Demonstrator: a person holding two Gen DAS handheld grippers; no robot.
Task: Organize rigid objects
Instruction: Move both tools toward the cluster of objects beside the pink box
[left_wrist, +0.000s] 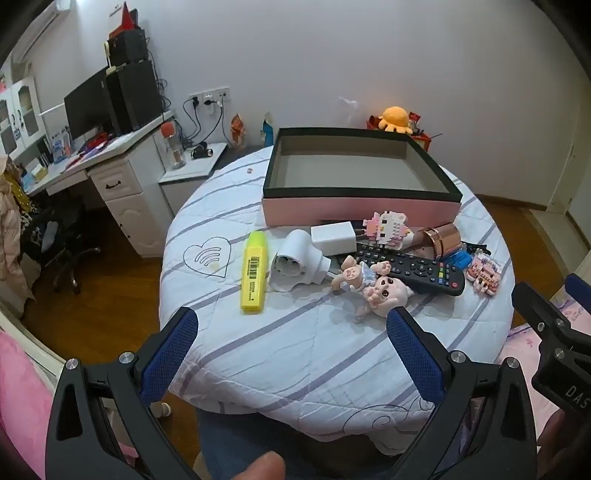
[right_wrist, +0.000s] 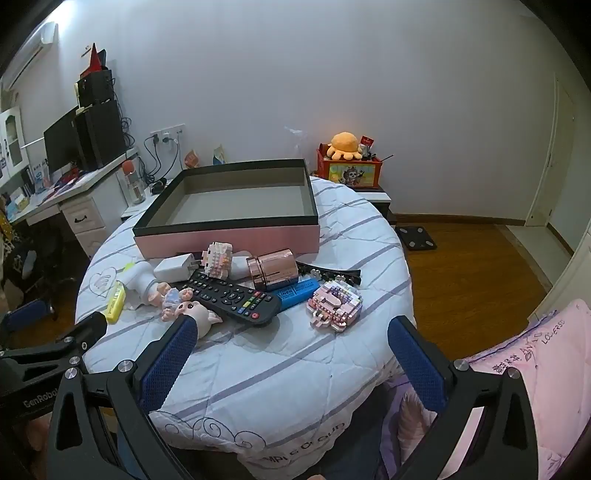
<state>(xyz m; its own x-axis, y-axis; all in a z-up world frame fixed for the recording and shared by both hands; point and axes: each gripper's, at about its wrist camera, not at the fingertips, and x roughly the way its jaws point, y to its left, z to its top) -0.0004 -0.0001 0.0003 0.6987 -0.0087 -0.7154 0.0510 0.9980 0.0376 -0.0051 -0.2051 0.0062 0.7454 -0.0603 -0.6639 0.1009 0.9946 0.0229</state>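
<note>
An empty pink box with a black rim (left_wrist: 360, 210) (right_wrist: 229, 236) stands at the back of the round table. In front of it lie a yellow highlighter (left_wrist: 254, 271) (right_wrist: 115, 301), a white plug adapter (left_wrist: 295, 264), a white charger (left_wrist: 334, 238) (right_wrist: 171, 268), a black remote (left_wrist: 413, 269) (right_wrist: 232, 297), a pig doll (left_wrist: 373, 288) (right_wrist: 184, 306), a rose-gold cylinder (left_wrist: 441, 240) (right_wrist: 273, 273), a blue highlighter (right_wrist: 297, 291) and two pink brick figures (left_wrist: 388, 227) (right_wrist: 334, 304). My left gripper (left_wrist: 291, 321) and right gripper (right_wrist: 291, 328) are open and empty, hovering over the table's near edge.
The table has a white striped quilted cover (left_wrist: 295, 354). A desk with monitor (left_wrist: 88, 110) stands at left. A red box with an orange plush (right_wrist: 347, 162) sits behind the table. A pink bed (right_wrist: 535, 354) is at right, wooden floor around.
</note>
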